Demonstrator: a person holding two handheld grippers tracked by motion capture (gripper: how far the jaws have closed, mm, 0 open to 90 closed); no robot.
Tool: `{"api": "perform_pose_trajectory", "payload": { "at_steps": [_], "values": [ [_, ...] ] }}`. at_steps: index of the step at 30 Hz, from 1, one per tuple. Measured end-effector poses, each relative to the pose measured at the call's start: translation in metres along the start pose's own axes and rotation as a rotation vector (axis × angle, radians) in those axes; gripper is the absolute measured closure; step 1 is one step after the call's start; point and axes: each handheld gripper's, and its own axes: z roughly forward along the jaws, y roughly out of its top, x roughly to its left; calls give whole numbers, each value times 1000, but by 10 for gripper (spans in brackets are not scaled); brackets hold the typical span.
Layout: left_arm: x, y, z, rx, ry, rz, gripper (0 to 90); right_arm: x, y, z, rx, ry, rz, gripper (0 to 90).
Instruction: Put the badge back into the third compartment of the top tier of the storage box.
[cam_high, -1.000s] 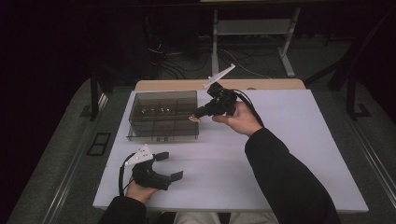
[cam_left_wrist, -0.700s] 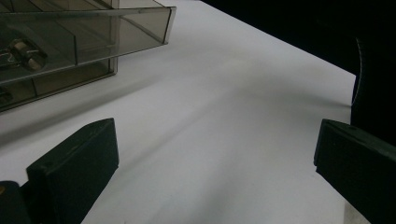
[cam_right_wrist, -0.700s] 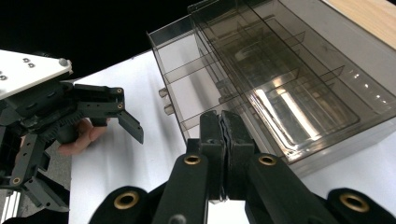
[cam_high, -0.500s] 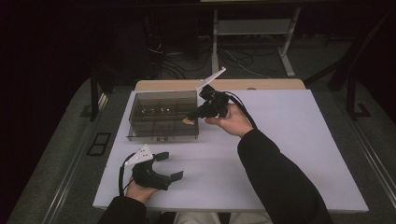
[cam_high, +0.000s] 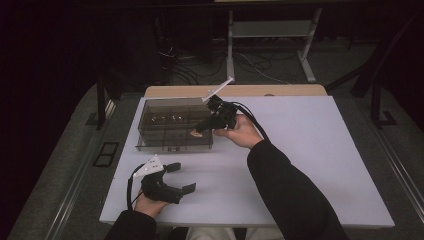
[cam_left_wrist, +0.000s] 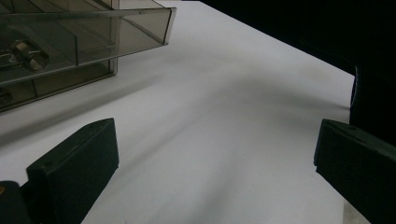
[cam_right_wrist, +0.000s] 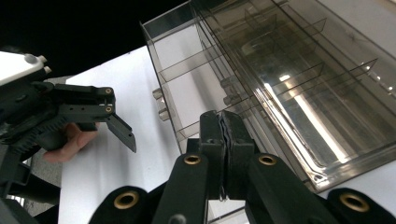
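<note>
The right claw (cam_high: 199, 131), shut on nothing, hangs over the box's (cam_high: 165, 142) near-right corner; the open left claw (cam_high: 181, 178) rests nearer the person.

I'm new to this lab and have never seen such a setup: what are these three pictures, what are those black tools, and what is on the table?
No robot here: a person sits at a white table and holds a hand-held gripper in each hand. One picture comes from a camera above, looking down at the table. The other two come from small cameras riding on each gripper, looking along its two black fingers.

The left gripper rests low near the table's front edge, with its fingers wide apart and nothing between them. The right gripper is at the near right corner of a smoky clear plastic organizer box with dividers; its fingers are pressed together, and I can't make out anything gripped. A few small parts lie in the box's compartments, too small to identify.
</note>
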Motion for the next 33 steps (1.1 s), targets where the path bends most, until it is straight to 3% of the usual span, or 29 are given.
{"api": "perform_pose_trajectory", "payload": {
  "at_steps": [28, 33],
  "values": [
    [0, 0, 1, 4, -5, -1, 0, -10, -14, 27, 33, 31, 52, 872],
    [0, 0, 1, 6, -4, 2, 0, -8, -13, 25, 27, 16, 30, 830]
  ]
}}
